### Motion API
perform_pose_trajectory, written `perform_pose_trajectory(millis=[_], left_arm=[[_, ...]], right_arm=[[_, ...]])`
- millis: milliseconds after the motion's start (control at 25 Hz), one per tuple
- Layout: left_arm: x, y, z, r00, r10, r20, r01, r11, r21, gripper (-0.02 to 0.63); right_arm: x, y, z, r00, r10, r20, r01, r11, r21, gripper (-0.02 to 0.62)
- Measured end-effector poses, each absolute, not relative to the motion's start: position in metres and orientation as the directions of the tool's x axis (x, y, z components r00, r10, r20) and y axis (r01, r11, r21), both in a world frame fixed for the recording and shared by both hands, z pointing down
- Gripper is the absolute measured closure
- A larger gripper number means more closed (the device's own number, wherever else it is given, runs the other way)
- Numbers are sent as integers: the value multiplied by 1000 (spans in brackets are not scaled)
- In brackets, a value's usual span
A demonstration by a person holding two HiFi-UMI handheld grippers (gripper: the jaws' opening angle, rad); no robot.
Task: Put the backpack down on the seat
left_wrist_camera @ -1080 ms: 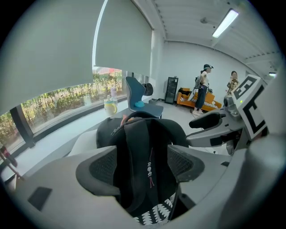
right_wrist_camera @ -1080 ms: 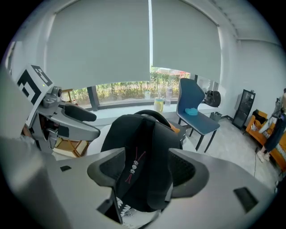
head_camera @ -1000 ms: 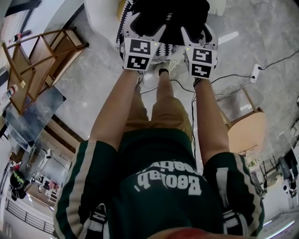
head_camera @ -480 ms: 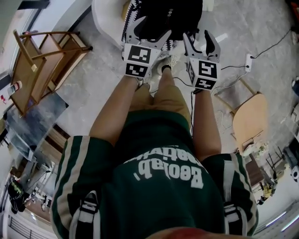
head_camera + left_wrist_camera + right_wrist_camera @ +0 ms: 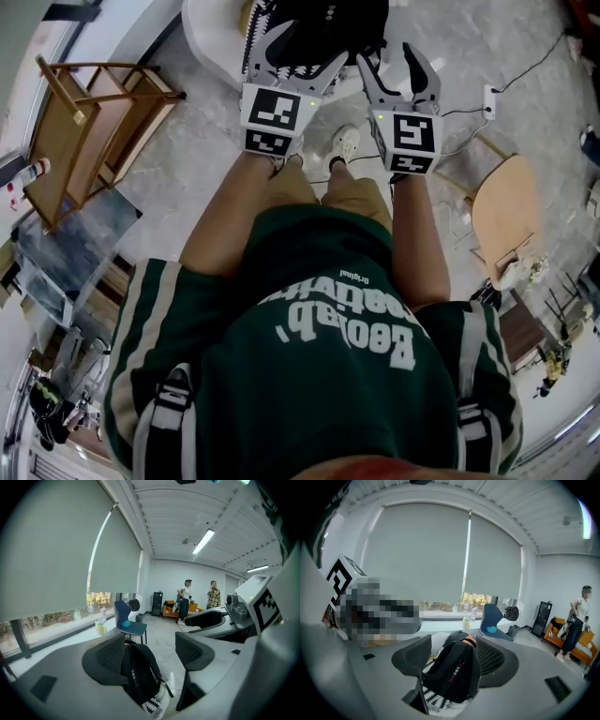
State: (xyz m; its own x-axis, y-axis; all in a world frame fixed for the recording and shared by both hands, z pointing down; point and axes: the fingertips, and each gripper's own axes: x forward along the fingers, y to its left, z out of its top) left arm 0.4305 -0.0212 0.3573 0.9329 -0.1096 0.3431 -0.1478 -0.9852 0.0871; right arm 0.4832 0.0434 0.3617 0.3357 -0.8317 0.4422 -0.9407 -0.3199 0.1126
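A black backpack [image 5: 323,28] lies on a black-and-white zigzag cushion [image 5: 258,37] on the white seat [image 5: 211,42] at the top of the head view. My left gripper [image 5: 289,61] stands open just short of the backpack, its jaws spread at the near edge. My right gripper [image 5: 396,67] is open too, at the backpack's right side, with nothing between its fingers. In the left gripper view the backpack [image 5: 140,670] shows beyond the open gripper [image 5: 150,653]. In the right gripper view it fills the gap past the open gripper [image 5: 452,660], with the zigzag cushion [image 5: 433,695] under the backpack [image 5: 454,672].
A wooden frame chair [image 5: 89,122] stands at the left. A tan round-seat chair [image 5: 502,211] is at the right, with a power strip [image 5: 487,98] and cable on the floor. My shoe [image 5: 345,142] is below the seat. A blue chair [image 5: 127,619] and two people [image 5: 186,599] stand far off.
Both grippers have drawn back a little from the backpack, the right one sliding off its right side. The backpack stays on the seat.
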Motion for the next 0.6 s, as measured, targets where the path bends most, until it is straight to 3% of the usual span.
perform_pose_trajectory(millis=[600], left_arm=[[427, 180, 262, 937, -228, 265, -227, -973, -36, 253]], right_arm=[[488, 224, 279, 165, -944, 287, -985, -140, 106, 324]])
